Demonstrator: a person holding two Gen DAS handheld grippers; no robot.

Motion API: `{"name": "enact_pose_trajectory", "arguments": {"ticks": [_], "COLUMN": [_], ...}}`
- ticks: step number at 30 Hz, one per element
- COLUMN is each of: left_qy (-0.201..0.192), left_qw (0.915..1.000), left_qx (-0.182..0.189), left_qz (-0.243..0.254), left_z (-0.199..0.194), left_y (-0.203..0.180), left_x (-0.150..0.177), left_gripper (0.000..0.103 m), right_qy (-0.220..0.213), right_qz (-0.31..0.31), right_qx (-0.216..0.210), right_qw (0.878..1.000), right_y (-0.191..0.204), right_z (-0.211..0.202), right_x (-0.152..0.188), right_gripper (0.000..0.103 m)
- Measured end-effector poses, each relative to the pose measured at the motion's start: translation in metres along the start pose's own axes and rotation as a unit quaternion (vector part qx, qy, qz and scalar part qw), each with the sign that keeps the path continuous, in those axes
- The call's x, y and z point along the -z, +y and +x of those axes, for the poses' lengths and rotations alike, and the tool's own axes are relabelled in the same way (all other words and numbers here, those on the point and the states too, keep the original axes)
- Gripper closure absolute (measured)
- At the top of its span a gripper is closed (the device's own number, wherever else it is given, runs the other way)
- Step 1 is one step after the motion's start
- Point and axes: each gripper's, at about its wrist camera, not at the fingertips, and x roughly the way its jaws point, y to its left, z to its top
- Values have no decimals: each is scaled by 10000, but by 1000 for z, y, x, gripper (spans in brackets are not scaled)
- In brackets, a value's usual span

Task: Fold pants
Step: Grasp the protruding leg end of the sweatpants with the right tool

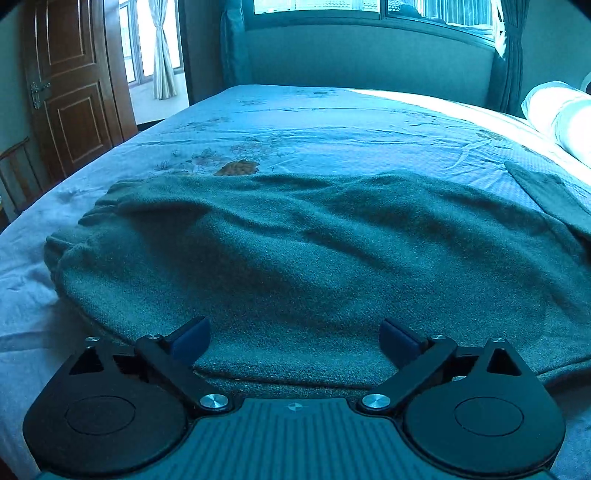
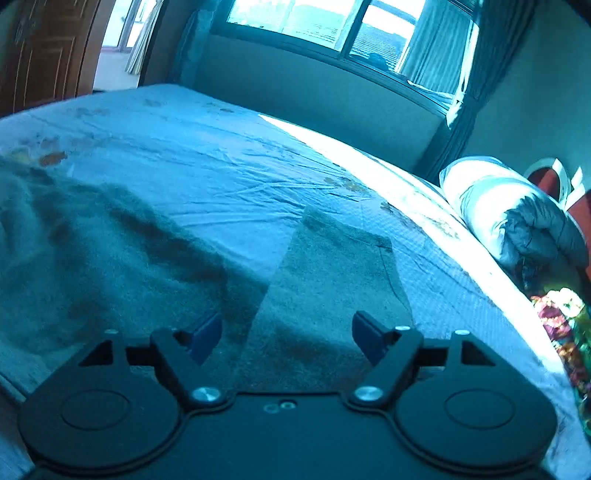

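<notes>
Grey-green fleece pants [image 1: 314, 251] lie spread across the bed, the elastic waistband at the left. My left gripper [image 1: 294, 339] hovers open over their near edge, blue pads wide apart with only flat cloth below. In the right wrist view a pant leg end [image 2: 332, 280] points away from me, with the bulk of the pants [image 2: 110, 258] to its left. My right gripper [image 2: 287, 338] stands open just above that leg, its pads clear of the cloth.
The bed [image 1: 295, 118] has a pale floral sheet with sunlight on its far right side. A rolled white and grey duvet [image 2: 517, 221] lies at the right edge. A wooden door [image 1: 70, 92] and a window [image 1: 369, 7] stand beyond.
</notes>
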Motion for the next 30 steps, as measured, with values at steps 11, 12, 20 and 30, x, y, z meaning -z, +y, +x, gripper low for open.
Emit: {"name": "enact_pose_trajectory", "arguments": {"ticks": [11, 12, 20, 30], "left_qy": [-226, -209, -207, -65], "left_qw": [9994, 9993, 9993, 9997], "left_qx": [220, 257, 282, 159], "left_qz": [166, 199, 157, 165], "left_z": [-9, -8, -10, -4], "left_y": [-19, -22, -24, -20], "left_x": [-3, -2, 0, -2], "left_gripper": [4, 4, 4, 4], "right_qy": [-4, -10, -447, 50], "right_qz": [2773, 2886, 1579, -216], "right_qx": [-548, -566, -871, -507], "right_qw": [9592, 9558, 9826, 9985], "right_y": [-131, -136, -113, -59], "right_z": [-52, -54, -32, 20], "right_x": [94, 92, 28, -6], "right_gripper": [48, 49, 54, 103]}}
